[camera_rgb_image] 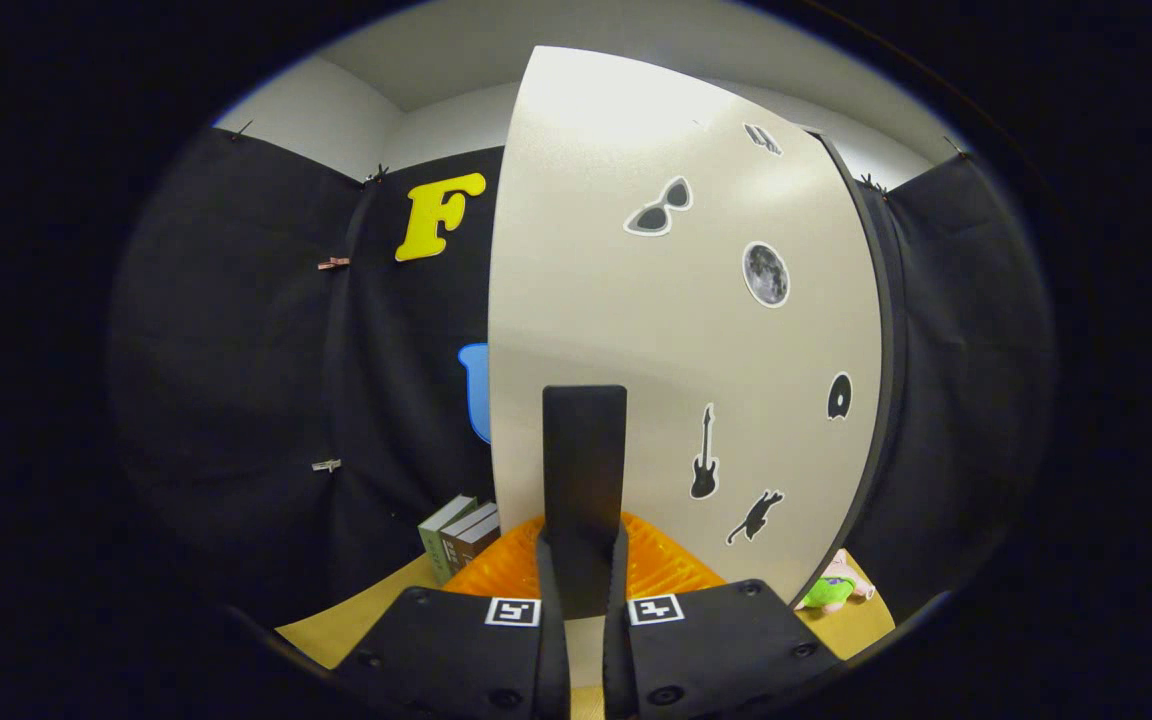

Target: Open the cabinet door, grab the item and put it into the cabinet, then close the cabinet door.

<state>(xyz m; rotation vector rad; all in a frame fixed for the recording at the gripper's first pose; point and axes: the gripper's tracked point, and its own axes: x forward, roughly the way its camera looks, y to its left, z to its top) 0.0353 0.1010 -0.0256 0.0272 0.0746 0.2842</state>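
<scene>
Behind the door (676, 330), the plush toy (831, 590) hides; tongs (583, 560) grip its handle (584, 470).

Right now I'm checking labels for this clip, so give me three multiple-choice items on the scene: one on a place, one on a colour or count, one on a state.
1. Where are the books?
A. on the tabletop, beside the orange mat
B. on top of the cabinet
C. between the fingers

2. What colour is the plush toy's clothing?
A. blue
B. green
C. red

3. What is the tool doing?
A. open, away from everything
B. holding a book
C. closed on the black door handle

Answers:
1 A, they stand on the wood left of the mat.
2 B, green shows by the cabinet door's lower edge.
3 C, both fingers press the handle's base.
</scene>
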